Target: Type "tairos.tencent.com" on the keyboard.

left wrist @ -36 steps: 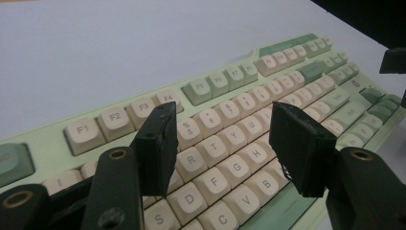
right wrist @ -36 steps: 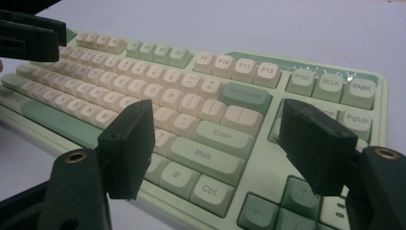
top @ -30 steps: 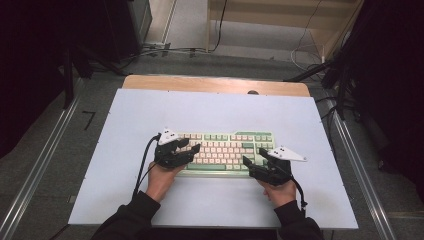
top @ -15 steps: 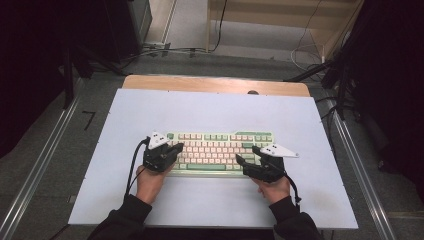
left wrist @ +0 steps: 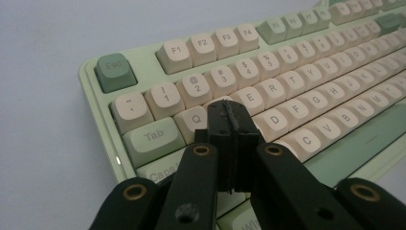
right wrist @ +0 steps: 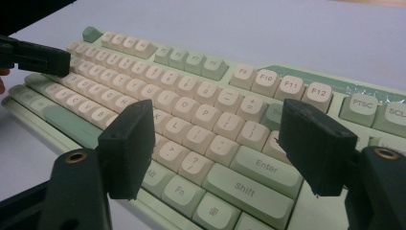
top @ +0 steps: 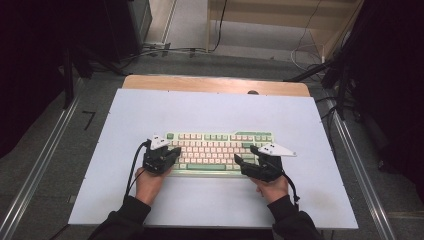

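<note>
A pale green keyboard (top: 220,149) with cream keys lies flat in the middle of the white tabletop (top: 210,110). My left gripper (top: 174,153) is at the keyboard's left end. In the left gripper view it (left wrist: 229,111) is shut with nothing between the jaws, its tips low over the keys (left wrist: 268,96) near Q and W. My right gripper (top: 244,155) is at the keyboard's right front. In the right gripper view it (right wrist: 220,143) stands open above the keys (right wrist: 201,124) around Enter and Shift, holding nothing. The left gripper's tip (right wrist: 36,58) shows far off there.
A wooden strip (top: 215,83) runs along the table's back edge. Metal rails (top: 40,165) flank the table on both sides. Cables (top: 310,45) lie on the floor behind. Bare white tabletop surrounds the keyboard, widest at the back.
The keyboard has slid a little to the left with my left gripper at its end. The right gripper has shifted slightly left as well.
</note>
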`<move>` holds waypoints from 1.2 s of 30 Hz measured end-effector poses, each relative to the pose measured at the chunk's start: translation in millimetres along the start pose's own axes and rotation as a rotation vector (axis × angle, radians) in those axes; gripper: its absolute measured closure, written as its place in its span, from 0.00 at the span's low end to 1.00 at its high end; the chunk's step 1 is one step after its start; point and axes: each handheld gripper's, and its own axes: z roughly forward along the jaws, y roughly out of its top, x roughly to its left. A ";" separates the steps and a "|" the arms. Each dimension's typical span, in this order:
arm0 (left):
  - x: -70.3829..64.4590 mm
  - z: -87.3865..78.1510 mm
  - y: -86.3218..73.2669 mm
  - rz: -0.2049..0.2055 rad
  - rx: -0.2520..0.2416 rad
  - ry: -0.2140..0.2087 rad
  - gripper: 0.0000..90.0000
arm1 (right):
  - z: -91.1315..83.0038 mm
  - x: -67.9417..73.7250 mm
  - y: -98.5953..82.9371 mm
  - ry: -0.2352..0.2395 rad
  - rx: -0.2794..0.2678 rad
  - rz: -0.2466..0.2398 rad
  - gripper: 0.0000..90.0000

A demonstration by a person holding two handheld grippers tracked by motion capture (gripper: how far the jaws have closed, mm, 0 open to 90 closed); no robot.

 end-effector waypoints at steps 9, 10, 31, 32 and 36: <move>-0.3 -6.7 2.5 -0.027 -0.055 -0.059 0.84 | -3.7 -2.3 -1.5 -0.008 -0.004 0.003 0.30; -0.4 -8.9 3.4 -0.037 -0.078 -0.061 0.74 | -4.3 -2.7 -1.8 -0.009 -0.005 0.004 0.30; -3.2 -17.8 -4.8 -0.037 -0.217 0.047 0.24 | -7.5 -2.0 -3.9 -0.043 -0.022 -0.012 0.73; -2.9 -18.7 -5.2 -0.044 -0.222 0.042 0.24 | -6.1 -1.1 -3.4 -0.043 -0.018 -0.022 0.78; -1.5 -23.1 -8.2 -0.047 -0.223 0.053 0.25 | 0.3 4.0 -0.6 -0.035 -0.005 -0.052 0.94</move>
